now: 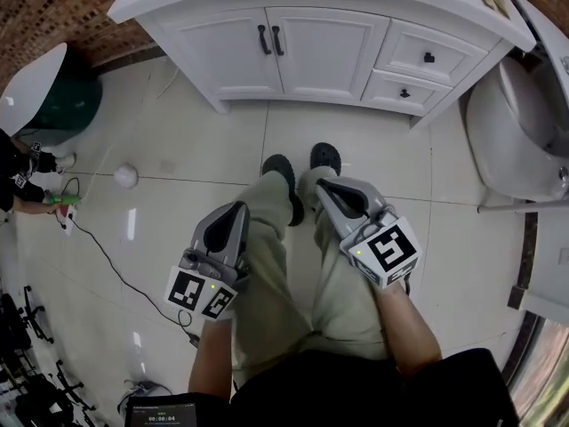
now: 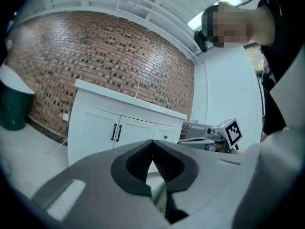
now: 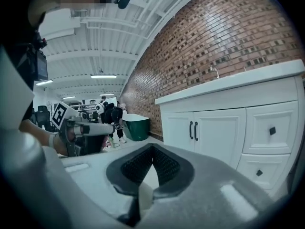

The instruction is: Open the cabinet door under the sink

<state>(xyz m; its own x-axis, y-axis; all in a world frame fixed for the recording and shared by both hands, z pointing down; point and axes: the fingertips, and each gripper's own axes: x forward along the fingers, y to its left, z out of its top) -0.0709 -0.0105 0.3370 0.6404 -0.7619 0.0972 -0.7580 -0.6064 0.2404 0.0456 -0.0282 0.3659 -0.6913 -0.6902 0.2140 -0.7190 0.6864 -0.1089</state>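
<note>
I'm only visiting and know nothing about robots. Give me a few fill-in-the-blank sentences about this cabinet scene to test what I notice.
Both cabinet doors are ____. Their handles are coloured ____. To the right of the doors in the head view sit ____ drawers. The wall behind them is built of ____.
Missing words: closed; black; two; brick.

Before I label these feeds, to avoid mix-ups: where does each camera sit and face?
Head view: on the head, facing steeply down at floor and cabinet; legs, forearms, left gripper, right gripper show.
Left gripper view: along its shut jaws toward the cabinet; right gripper at right.
Right gripper view: along its shut jaws toward the cabinet; left gripper at left.
Shared: all three show the door handles.
</note>
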